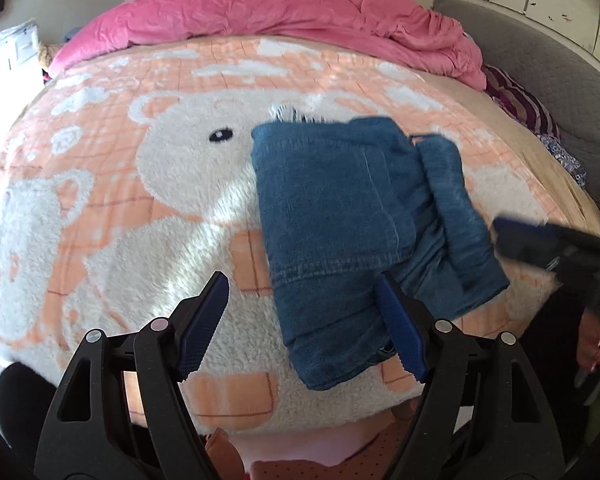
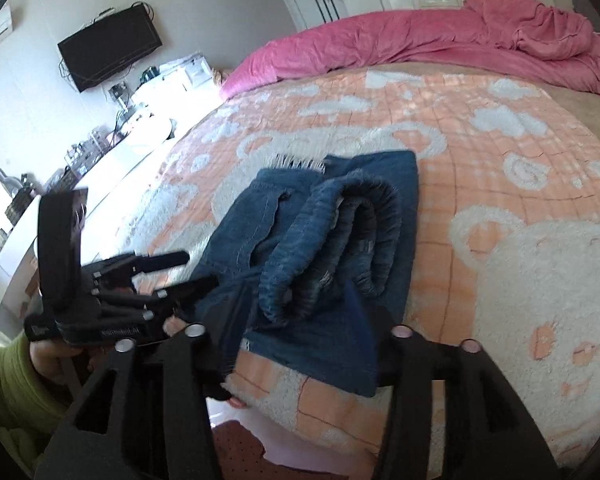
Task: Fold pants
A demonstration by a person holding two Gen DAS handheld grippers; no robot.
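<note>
The blue denim pants [image 1: 340, 216] lie folded into a compact stack on the peach bear blanket [image 1: 140, 200]. In the right wrist view the pants [image 2: 324, 240] show several rolled layers. My left gripper [image 1: 304, 320] is open and empty, its right finger over the stack's near left edge. It also shows in the right wrist view [image 2: 188, 270] at the stack's left side. My right gripper [image 2: 300, 340] is open, its fingers blurred, straddling the near end of the stack. It appears blurred at the right in the left wrist view [image 1: 540, 240].
A crumpled pink duvet [image 1: 300, 16] lies along the bed's far side. A grey headboard [image 1: 548, 72] stands at the right. A wall TV [image 2: 108, 46] and a cluttered white counter [image 2: 100, 160] are to the left of the bed.
</note>
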